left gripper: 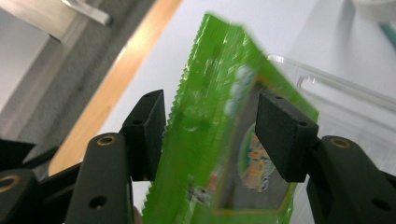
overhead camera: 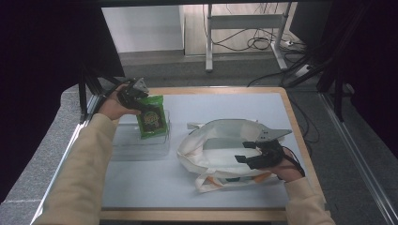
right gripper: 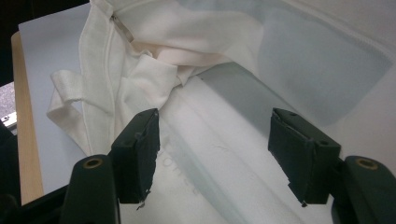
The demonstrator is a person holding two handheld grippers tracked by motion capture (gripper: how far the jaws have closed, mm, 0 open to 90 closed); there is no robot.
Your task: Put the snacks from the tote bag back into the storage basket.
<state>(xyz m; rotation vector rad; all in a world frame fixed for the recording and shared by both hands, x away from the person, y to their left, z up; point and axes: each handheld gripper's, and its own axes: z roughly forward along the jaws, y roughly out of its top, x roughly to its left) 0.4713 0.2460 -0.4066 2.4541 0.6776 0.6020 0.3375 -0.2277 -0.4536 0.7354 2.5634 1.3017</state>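
A green snack packet (overhead camera: 152, 117) stands upright at the far side of a clear plastic container (overhead camera: 141, 147) on the left of the table. My left gripper (overhead camera: 135, 99) reaches to it from the left. In the left gripper view the packet (left gripper: 205, 140) sits between the two pads of the left gripper (left gripper: 210, 128), which stand apart and do not squeeze it. A white cloth tote bag (overhead camera: 211, 152) lies on the right with its mouth gaping. My right gripper (overhead camera: 248, 152) hovers open over its near rim. The right gripper view has bag fabric (right gripper: 140, 60) beneath the right gripper (right gripper: 215, 140).
The pale blue mat (overhead camera: 141, 187) covers a wood-edged table (overhead camera: 295, 122). The bag's straps (overhead camera: 211, 183) trail toward the front edge. Beyond the table are a metal desk frame (overhead camera: 209, 42) and cables (overhead camera: 258, 44) on the floor.
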